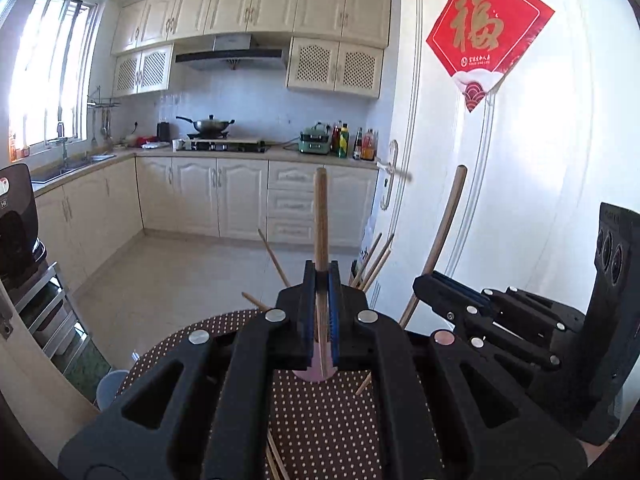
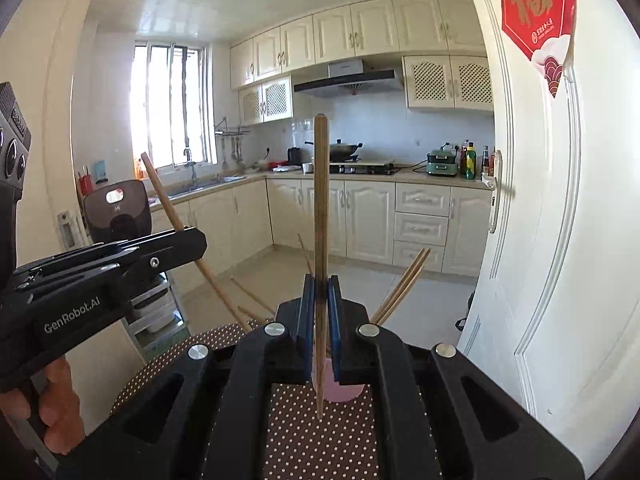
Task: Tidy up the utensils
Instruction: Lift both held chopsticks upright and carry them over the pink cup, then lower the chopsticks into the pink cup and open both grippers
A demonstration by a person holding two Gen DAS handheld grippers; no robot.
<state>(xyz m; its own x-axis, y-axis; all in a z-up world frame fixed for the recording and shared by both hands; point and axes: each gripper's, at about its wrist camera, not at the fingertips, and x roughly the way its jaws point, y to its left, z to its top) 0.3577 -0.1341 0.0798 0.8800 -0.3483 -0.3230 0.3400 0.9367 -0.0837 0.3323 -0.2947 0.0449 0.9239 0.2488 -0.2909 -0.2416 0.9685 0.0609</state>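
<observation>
My left gripper (image 1: 321,280) is shut on a wooden chopstick (image 1: 320,220) and holds it upright above the polka-dot table (image 1: 320,420). My right gripper (image 2: 321,292) is shut on another wooden chopstick (image 2: 320,200), also upright. A pink cup (image 2: 340,384) stands on the table just behind both grippers and holds several chopsticks (image 2: 400,284) that lean outward. The right gripper shows in the left wrist view (image 1: 448,292) at the right with its chopstick (image 1: 446,224). The left gripper shows in the right wrist view (image 2: 168,244) at the left with its chopstick (image 2: 180,232).
A white door (image 1: 520,200) with a red paper decoration (image 1: 488,32) stands close on the right. A black appliance (image 2: 118,208) on a metal rack is at the left. Kitchen counters (image 1: 200,196) and tiled floor lie beyond the round table.
</observation>
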